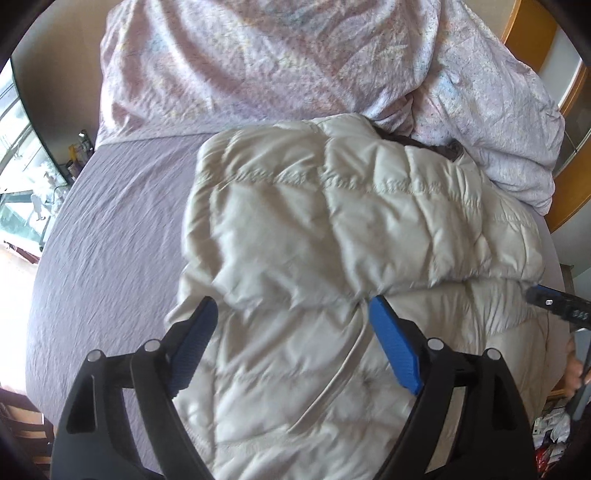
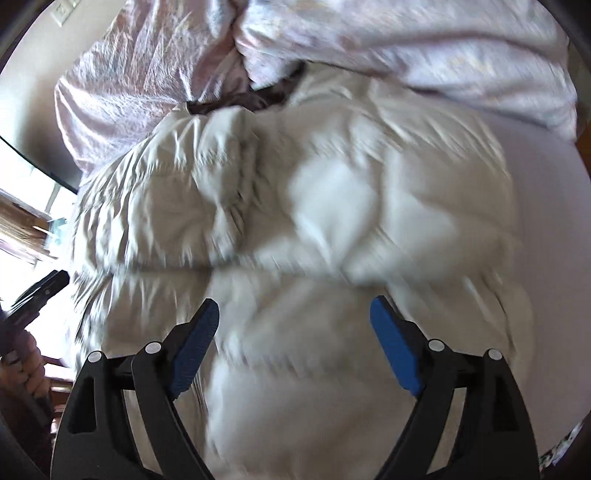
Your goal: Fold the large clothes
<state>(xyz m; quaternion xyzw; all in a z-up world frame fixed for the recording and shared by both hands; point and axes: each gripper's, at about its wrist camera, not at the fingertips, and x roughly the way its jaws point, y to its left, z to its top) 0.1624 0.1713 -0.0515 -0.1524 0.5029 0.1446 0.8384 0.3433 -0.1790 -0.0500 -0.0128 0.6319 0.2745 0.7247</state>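
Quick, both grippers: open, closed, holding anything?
Left gripper: open, holding nothing, above the puffy jacket.
Right gripper: open, holding nothing, above it too.

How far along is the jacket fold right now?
Done: the cream puffer jacket lies on the lilac bed sheet, its upper part doubled over the lower. In hand: nothing; the left gripper and right gripper hover open above it. Left: probably another fold to make it compact.

I see a lilac bedsheet [image 1: 110,229] filling my nine o'clock side, a crumpled pale floral duvet [image 1: 258,62] heaped at twelve, a wooden frame [image 1: 532,22] at one o'clock, and a bright window [image 1: 18,155] at nine.
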